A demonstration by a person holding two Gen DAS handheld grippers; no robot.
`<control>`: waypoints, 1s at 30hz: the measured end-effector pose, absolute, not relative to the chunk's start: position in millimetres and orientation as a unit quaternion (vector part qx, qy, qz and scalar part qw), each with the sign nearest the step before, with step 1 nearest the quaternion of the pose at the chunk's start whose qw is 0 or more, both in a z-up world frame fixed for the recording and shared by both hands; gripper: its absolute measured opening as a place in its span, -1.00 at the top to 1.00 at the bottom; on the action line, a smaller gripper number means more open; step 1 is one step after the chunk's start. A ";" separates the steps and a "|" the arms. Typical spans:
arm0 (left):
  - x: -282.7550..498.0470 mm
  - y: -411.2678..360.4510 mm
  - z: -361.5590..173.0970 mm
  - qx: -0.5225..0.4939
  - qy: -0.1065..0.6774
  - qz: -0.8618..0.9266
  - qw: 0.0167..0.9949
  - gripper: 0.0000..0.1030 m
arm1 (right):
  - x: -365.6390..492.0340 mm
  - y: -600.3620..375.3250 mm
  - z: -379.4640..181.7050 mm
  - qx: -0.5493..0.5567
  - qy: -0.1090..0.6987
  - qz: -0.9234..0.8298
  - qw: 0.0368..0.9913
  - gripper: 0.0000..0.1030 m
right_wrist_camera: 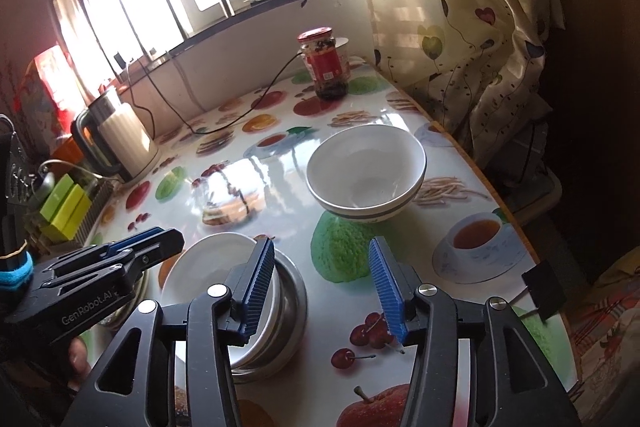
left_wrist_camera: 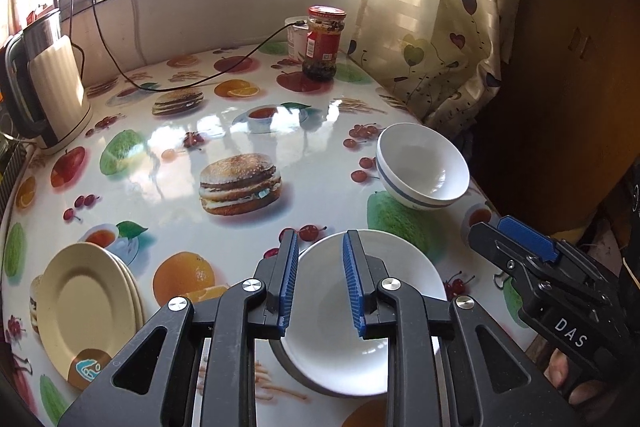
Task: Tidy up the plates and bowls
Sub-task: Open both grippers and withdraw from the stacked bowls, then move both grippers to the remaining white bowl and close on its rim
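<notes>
A white plate (left_wrist_camera: 336, 355) lies tilted on a metal dish (left_wrist_camera: 280, 359) at the table's front; both show in the right wrist view, the plate (right_wrist_camera: 208, 267) on the dish (right_wrist_camera: 292, 299). My left gripper (left_wrist_camera: 320, 247) is open just above the plate, holding nothing. A white bowl with a blue band (left_wrist_camera: 424, 167) stands at the right edge, also in the right wrist view (right_wrist_camera: 366, 173). Stacked cream plates (left_wrist_camera: 86, 307) lie at the front left. My right gripper (right_wrist_camera: 322, 253) is open and empty, between the white plate and the bowl; it shows in the left view (left_wrist_camera: 516, 231).
A fruit-print tablecloth (left_wrist_camera: 240, 131) covers the table. An electric kettle (left_wrist_camera: 52, 75) stands at the back left with a black cable (left_wrist_camera: 192, 81) across the table. A red-lidded jar (left_wrist_camera: 324, 43) stands at the back. A curtain (left_wrist_camera: 440, 27) hangs along the right edge.
</notes>
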State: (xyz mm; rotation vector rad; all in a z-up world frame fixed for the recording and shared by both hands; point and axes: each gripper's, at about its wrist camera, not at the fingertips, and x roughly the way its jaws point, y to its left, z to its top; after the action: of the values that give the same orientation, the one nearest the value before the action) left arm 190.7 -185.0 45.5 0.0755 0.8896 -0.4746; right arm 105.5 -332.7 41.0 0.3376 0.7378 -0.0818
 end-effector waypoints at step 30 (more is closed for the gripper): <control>259.7 -253.5 30.3 0.023 0.477 -0.269 0.837 0.53 | 160.5 -401.6 23.7 0.164 0.377 -0.099 0.906 0.02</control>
State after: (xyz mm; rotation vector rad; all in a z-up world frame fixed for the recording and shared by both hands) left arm 259.7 -253.5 30.3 0.0491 1.0091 -0.5689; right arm 160.5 -401.6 23.7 0.3384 0.7776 -0.2041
